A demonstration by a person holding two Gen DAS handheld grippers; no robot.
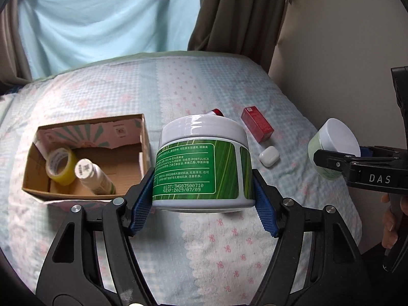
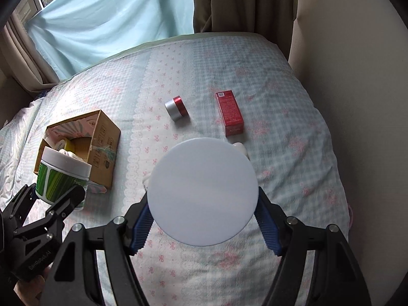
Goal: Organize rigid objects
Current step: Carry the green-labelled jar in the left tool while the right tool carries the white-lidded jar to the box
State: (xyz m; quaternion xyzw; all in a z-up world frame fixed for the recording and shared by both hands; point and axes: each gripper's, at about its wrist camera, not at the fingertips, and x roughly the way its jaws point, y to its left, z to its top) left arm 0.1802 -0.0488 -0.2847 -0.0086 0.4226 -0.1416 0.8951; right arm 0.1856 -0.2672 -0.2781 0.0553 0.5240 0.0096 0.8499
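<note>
The left tool point(image 1: 204, 193) is clenched on a green-labelled jar point(image 1: 204, 163) held above the bed point(image 1: 229, 255), with the open cardboard box point(image 1: 142, 137) just to its left holding a tape roll point(image 1: 61, 163) and a white bottle point(image 1: 94, 176). The right tool point(image 2: 204, 227) grips a pale jar point(image 2: 202, 191) by its sides; beyond it on the bed lie a red box point(image 2: 229, 113) and a small red-and-silver tin point(image 2: 176, 108).

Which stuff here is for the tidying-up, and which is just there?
For the tidying:
green jar, held in left gripper
pale jar, held in right gripper
box with tape and bottle inside
red carton
small tin
white case

Just there:
bedspread
curtains
blue sheet
</note>
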